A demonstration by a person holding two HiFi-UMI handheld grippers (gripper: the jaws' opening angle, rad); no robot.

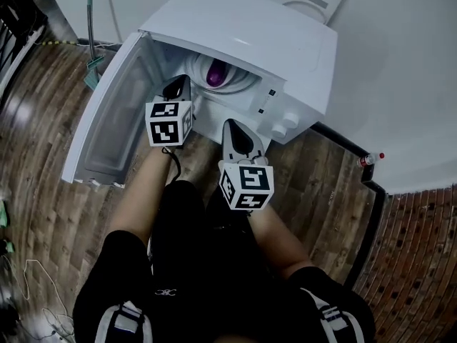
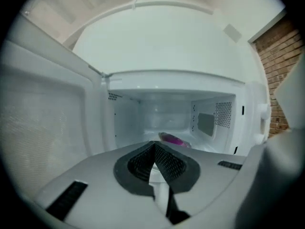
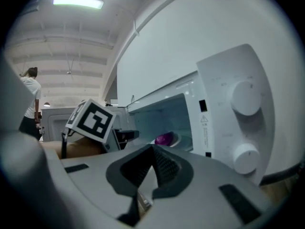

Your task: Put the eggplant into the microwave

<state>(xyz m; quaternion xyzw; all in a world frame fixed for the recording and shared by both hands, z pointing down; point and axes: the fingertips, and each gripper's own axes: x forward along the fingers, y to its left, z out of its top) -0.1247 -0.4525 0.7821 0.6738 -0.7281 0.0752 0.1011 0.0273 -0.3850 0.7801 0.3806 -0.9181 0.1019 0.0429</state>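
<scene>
Head view: microwave (image 1: 243,34) with its door (image 1: 107,120) swung wide to the left. The purple eggplant (image 1: 216,73) lies inside on the cavity floor. The left gripper (image 1: 177,86) is at the cavity mouth and the right gripper (image 1: 234,126) is just outside, below the control panel.

Left gripper view: jaws closed with nothing between them, clear of the eggplant. Only this view shows the perforated vent on the cavity's right wall (image 2: 223,114).

Right gripper view: jaws closed, empty. Only here do the two knobs (image 3: 245,98) face the camera. It also shows the left gripper's marker cube (image 3: 91,119) beside the opening and a person (image 3: 29,99) standing far back.
</scene>
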